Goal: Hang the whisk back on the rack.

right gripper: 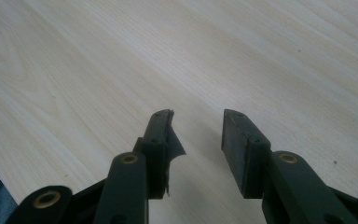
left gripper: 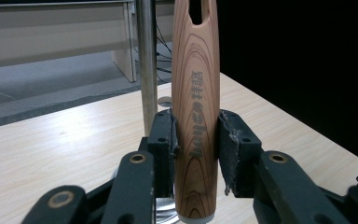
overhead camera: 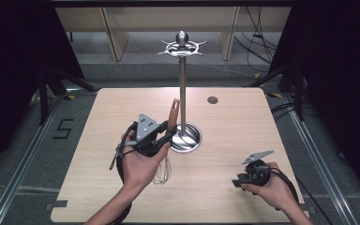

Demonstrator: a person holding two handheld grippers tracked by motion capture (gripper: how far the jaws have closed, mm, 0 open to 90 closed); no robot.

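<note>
A whisk with a wooden handle (overhead camera: 174,111) stands upright in my left gripper (overhead camera: 168,134), its wire head (overhead camera: 163,173) hanging below the hand. In the left gripper view the pads press on both sides of the handle (left gripper: 196,60), and my left gripper (left gripper: 196,123) is shut on it. The handle's slotted top end points up beside the metal pole (left gripper: 147,70) of a hanging stand (overhead camera: 182,84). The stand carries a ring of hooks (overhead camera: 182,47) at its top. My right gripper (overhead camera: 238,182) rests low at the table's front right, open (right gripper: 196,126) over bare wood.
The stand's round steel base (overhead camera: 191,139) sits mid-table, just right of my left hand. A small dark cable hole (overhead camera: 212,100) lies behind it. Black curtains flank the wooden table (overhead camera: 243,126), and cables run over the floor at the right.
</note>
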